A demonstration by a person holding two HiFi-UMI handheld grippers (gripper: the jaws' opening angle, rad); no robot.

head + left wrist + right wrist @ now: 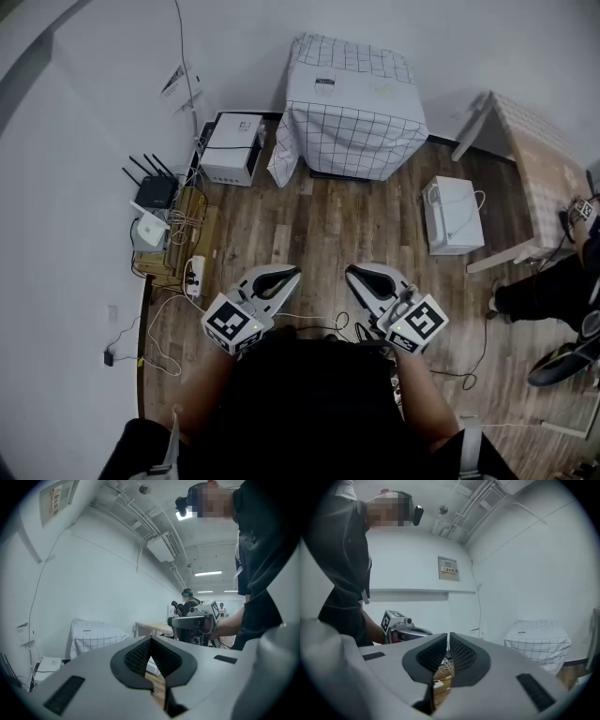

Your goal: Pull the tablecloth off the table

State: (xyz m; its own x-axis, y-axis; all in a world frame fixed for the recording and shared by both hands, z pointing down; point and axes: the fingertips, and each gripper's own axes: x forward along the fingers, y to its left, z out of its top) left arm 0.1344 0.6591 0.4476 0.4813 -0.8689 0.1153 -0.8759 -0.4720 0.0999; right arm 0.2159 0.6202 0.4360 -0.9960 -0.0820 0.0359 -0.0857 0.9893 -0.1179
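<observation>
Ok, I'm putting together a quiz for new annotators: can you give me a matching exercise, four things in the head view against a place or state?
Things: 1 white grid-checked tablecloth; 2 black router with antennas; 3 white boxy case; 4 left gripper.
States: a shut, empty; b on the wooden floor, right of centre; c draped, top centre; d far left.
Pairs: 1-c, 2-d, 3-b, 4-a.

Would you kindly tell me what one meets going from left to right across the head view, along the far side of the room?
black router → white box by the wall → checked tablecloth → white unit on the floor → wooden table
</observation>
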